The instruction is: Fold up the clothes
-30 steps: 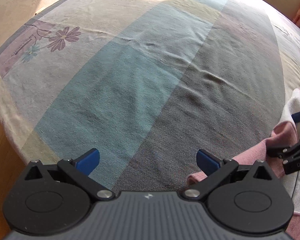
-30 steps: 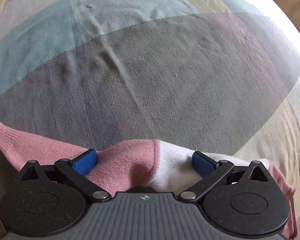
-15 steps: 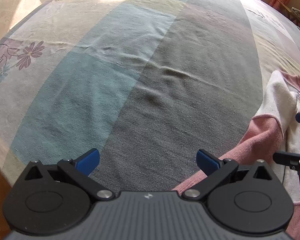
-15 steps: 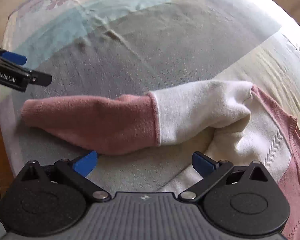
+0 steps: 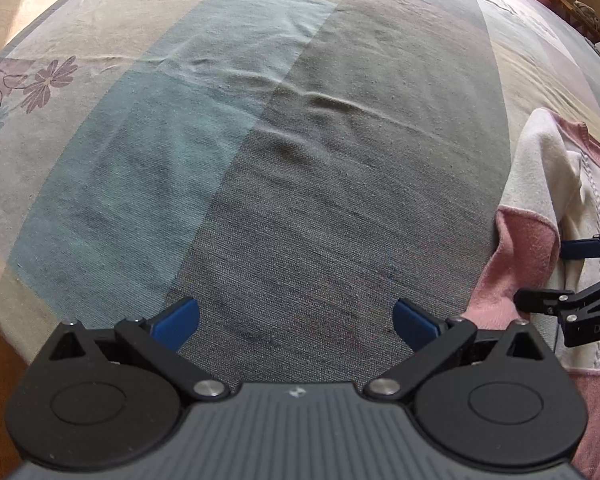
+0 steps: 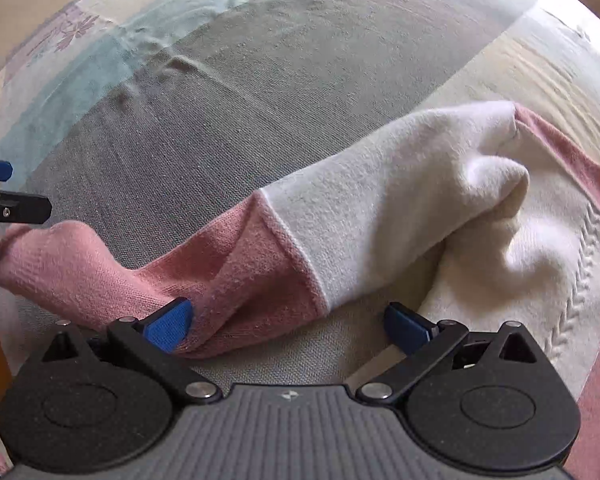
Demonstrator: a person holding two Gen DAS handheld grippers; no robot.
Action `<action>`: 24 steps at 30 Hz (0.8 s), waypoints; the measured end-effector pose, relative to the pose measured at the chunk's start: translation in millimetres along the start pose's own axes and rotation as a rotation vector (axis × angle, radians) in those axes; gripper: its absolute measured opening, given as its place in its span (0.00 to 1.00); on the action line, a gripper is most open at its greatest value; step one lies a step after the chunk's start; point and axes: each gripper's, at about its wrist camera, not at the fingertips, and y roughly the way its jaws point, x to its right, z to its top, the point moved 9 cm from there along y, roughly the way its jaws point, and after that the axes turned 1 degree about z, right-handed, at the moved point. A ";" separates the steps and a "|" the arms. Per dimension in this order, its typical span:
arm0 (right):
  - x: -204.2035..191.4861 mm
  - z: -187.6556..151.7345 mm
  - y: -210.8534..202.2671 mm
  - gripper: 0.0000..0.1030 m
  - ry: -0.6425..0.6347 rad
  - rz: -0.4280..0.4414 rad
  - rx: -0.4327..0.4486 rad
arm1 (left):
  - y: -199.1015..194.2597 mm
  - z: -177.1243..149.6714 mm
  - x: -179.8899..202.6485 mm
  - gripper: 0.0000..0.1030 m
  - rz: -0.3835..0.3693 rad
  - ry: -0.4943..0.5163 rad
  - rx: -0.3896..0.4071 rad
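Lying on a bed covered by a striped grey, teal and cream woven bedspread (image 5: 340, 208): one pink and white knitted sweater (image 6: 500, 248), toward the bed's right side, sleeve (image 6: 228, 264) stretched out over the grey stripe, its pink cuff end nearest the bed's left edge. Left gripper (image 5: 296, 320): jaws wide apart, empty, over bare grey cloth beside the cuff. Right gripper (image 6: 288, 320): jaws wide apart, left blue pad (image 6: 168, 322) touching the sleeve's pink part, nothing clamped.

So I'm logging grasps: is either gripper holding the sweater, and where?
Neither. Both grippers, left and right, are open; the right sits over the sweater's pink sleeve, not clamping it.
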 end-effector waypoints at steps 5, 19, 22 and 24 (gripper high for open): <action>-2.2 0.6 0.2 1.00 0.007 -0.003 -0.022 | -7.8 -11.4 17.3 0.99 -0.205 -0.082 -0.007; -0.8 -8.6 -7.5 1.00 0.008 0.083 -0.010 | 20.9 -24.3 75.9 0.98 -0.456 0.060 -0.089; -2.7 -10.1 -12.3 1.00 0.017 0.132 -0.005 | 24.3 -12.4 78.1 0.98 -0.453 0.102 -0.081; -4.2 -12.0 -14.6 1.00 0.027 0.155 -0.004 | 24.0 -4.8 78.4 0.98 -0.449 0.110 -0.075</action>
